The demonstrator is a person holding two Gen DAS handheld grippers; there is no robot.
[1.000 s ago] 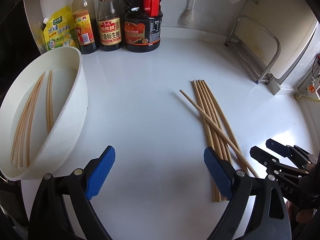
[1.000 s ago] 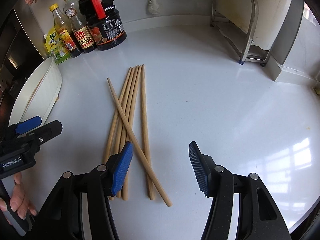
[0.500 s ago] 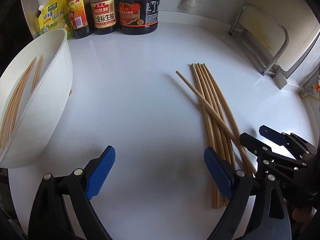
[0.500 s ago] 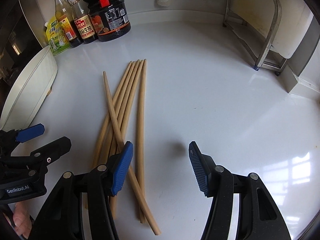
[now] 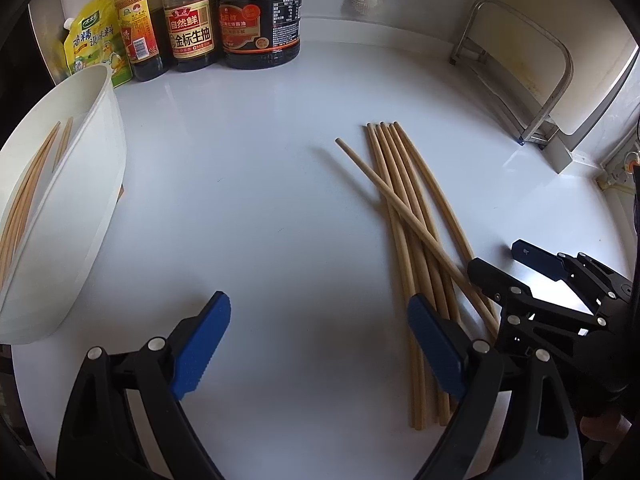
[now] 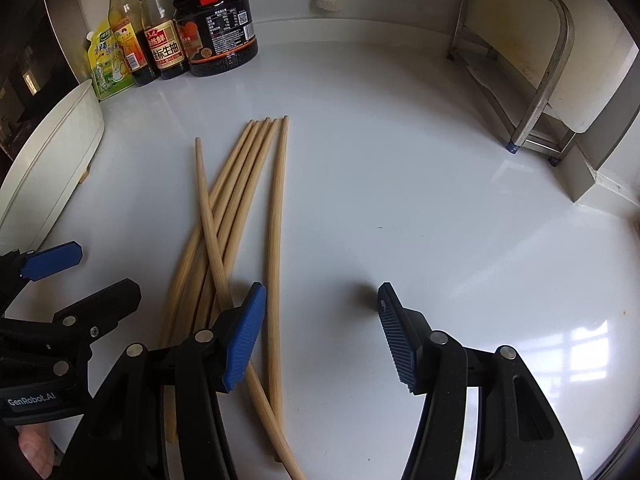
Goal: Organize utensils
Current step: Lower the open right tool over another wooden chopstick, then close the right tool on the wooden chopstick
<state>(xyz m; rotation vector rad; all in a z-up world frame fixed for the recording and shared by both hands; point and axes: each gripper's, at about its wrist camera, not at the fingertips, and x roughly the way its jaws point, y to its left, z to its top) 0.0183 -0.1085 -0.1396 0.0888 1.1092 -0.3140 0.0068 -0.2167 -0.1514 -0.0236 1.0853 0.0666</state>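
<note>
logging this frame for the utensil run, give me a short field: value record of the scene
surface: white countertop
loose chopsticks: six on the counter, one crossing the rest
white bin: holds chopsticks, far left
left gripper: open, empty
right gripper: open, empty, over the pile's near ends
background: sauce bottles, metal rack

**White counter, chopsticks at centre**

A glossy white countertop (image 5: 260, 208) carries a loose bundle of wooden chopsticks (image 6: 240, 208), one lying slantwise across the others. Left of the bundle sits a white tub (image 5: 92, 208). Behind it, bottles (image 5: 192, 32) and a yellow pouch (image 5: 94, 40) stand along the wall. A metal rack (image 6: 536, 64) stands to its right.
</note>
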